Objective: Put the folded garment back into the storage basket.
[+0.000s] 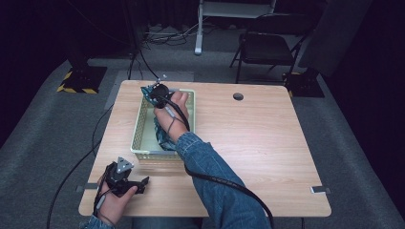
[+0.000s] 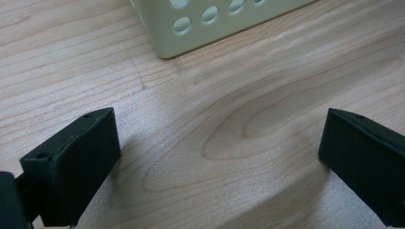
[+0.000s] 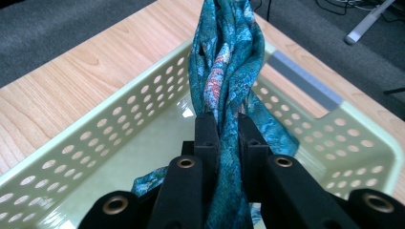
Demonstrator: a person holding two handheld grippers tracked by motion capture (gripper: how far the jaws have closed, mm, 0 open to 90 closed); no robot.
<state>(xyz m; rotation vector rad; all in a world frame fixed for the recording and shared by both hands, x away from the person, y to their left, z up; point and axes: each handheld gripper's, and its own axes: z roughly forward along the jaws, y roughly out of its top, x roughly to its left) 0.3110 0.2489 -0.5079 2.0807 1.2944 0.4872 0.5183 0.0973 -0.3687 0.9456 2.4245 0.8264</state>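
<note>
Looks like we've got the right gripper (image 3: 224, 133) clamped tight on the teal scarf (image 3: 227, 57), holding it bunched over the far end of the green basket (image 3: 95, 138), while the left gripper (image 2: 219, 157) sits wide apart on the table (image 2: 248, 95), probably just waiting.

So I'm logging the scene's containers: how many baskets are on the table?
1. The pale green perforated basket sits on the left half of the table, with the teal cloth partly inside it, pinched by the right gripper.
</note>
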